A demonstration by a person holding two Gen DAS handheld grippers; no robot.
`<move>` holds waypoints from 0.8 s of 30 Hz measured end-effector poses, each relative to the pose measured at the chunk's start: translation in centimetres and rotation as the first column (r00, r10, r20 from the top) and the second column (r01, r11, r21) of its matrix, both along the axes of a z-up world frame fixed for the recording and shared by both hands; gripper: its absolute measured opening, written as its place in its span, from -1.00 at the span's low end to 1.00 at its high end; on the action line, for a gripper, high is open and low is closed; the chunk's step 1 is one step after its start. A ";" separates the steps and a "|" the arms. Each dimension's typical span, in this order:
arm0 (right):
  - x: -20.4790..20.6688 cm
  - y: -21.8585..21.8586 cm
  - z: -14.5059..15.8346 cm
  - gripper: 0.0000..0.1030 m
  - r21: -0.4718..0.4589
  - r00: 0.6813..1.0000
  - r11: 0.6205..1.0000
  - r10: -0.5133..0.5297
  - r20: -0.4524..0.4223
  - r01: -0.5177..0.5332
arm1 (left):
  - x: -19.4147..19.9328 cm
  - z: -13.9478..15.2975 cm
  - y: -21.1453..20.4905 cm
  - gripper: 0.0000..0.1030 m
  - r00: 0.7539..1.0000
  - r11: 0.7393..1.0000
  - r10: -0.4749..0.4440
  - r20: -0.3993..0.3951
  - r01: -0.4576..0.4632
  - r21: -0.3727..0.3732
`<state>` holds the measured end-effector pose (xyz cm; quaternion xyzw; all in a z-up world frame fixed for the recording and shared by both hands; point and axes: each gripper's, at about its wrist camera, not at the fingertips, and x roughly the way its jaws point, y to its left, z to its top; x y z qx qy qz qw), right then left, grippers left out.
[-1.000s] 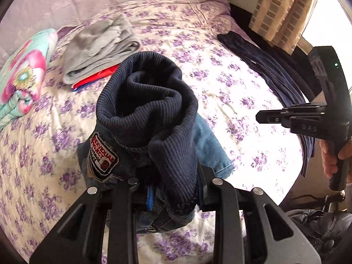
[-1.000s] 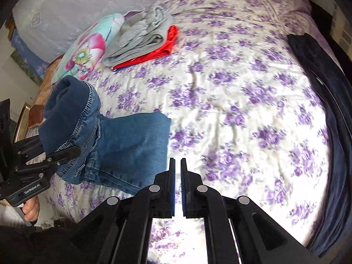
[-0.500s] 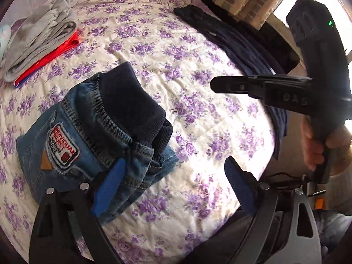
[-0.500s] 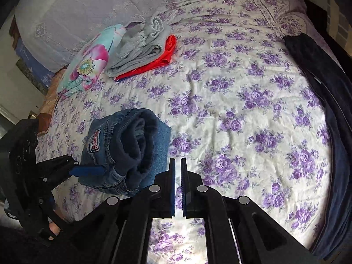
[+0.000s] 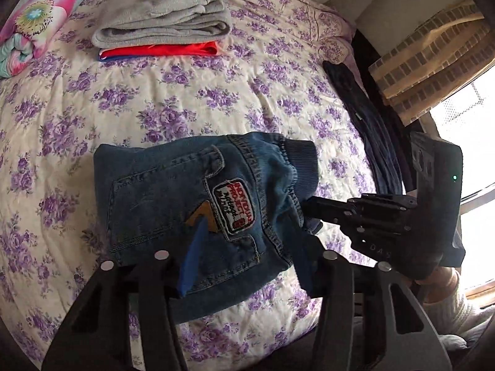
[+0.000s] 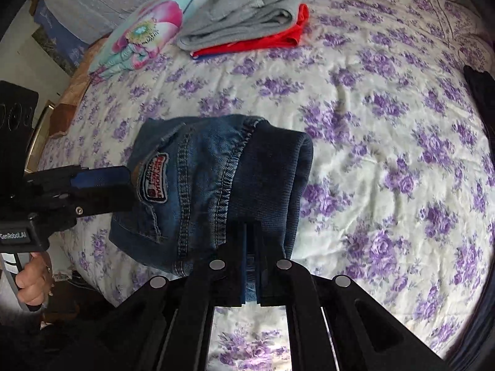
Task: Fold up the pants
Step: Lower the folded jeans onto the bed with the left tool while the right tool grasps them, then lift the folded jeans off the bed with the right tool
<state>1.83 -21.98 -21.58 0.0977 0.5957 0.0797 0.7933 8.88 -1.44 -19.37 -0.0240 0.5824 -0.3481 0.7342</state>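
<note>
Purple-flowered bedspread (image 5: 154, 105) carries the folded denim pants (image 5: 191, 204) just ahead of both grippers. Only the right wrist view shows the right gripper (image 6: 252, 235) with jaws pinched together on the ribbed waistband (image 6: 272, 179). Left gripper (image 5: 244, 241) is spread wide around the pants' near edge, gripping nothing. Beyond lies a grey-and-red clothes stack (image 5: 164, 31).

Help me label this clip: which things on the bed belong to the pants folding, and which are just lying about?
Part of the job:
- folded jeans
- left gripper, open around them
- right gripper, shut on the waistband

Lying about:
- grey and red folded stack
- floral bundle
- dark garment at the bed's edge
</note>
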 end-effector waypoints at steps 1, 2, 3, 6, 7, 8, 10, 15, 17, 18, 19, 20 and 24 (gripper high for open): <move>-0.3 -0.2 -0.6 -0.89 0.000 1.000 1.000 -0.015 -0.023 0.015 | 0.0 -1.1 -0.7 -0.36 1.000 1.000 -0.005 -0.016 0.005 0.024; -0.4 -0.4 -1.0 -0.90 0.005 0.999 1.000 -0.025 -0.032 0.025 | 0.0 -2.5 -1.5 -0.55 0.999 0.999 -0.013 -0.036 0.014 0.051; -0.4 -0.6 -1.3 -0.90 0.007 0.999 0.999 -0.035 -0.036 0.035 | -0.2 -3.9 -2.2 -0.64 0.999 0.996 -0.018 -0.051 0.023 0.083; 0.3 -0.4 -2.3 -0.94 -0.014 0.998 0.999 -0.049 -0.043 0.048 | -0.6 -6.3 -3.3 -0.63 1.000 0.990 -0.009 0.002 0.008 0.144; 0.5 -0.3 -2.5 -0.94 -0.026 0.998 0.999 -0.048 -0.046 0.047 | -0.5 -6.2 -3.4 -0.63 1.000 0.990 -0.001 -0.006 0.002 0.144; 0.6 -0.2 -2.3 -0.94 -0.030 0.998 0.999 -0.041 -0.051 0.040 | -0.4 -5.9 -3.5 -0.63 1.000 0.989 0.000 -0.016 0.002 0.151; 0.6 -0.1 -1.4 -0.94 -0.032 0.998 0.999 -0.005 -0.068 0.003 | -0.7 -4.9 -3.5 -0.65 1.000 0.985 -0.020 -0.014 0.022 0.170; 1.4 0.4 3.9 -0.86 -0.032 0.998 0.998 0.047 -0.051 -0.048 | -3.7 -1.0 -0.3 -0.66 1.000 0.999 -0.010 0.022 0.009 0.053; 2.8 2.0 6.3 -0.67 -0.024 0.994 0.993 0.113 0.005 -0.113 | -4.2 -0.5 2.0 -0.66 0.998 0.998 0.053 0.019 -0.053 0.020; 3.7 3.2 7.0 -0.49 -0.016 0.987 0.988 0.155 0.034 -0.155 | -4.3 -0.6 3.3 -0.66 0.996 0.996 0.088 0.018 -0.089 0.013; 4.7 4.5 7.4 -0.10 -0.010 0.978 0.980 0.197 0.061 -0.197 | -4.2 -0.8 4.2 -0.66 0.993 0.993 0.120 0.015 -0.120 0.011; 5.9 6.1 7.4 -0.02 -0.016 0.966 0.970 0.244 0.081 -0.243 | -4.0 -1.1 5.0 -0.66 0.989 0.988 0.151 0.011 -0.151 0.013; 10.7 12.6 4.8 -0.11 -0.073 0.915 0.920 0.391 0.102 -0.385 | -3.9 -1.8 7.4 -0.67 0.972 0.972 0.234 -0.028 -0.235 -0.003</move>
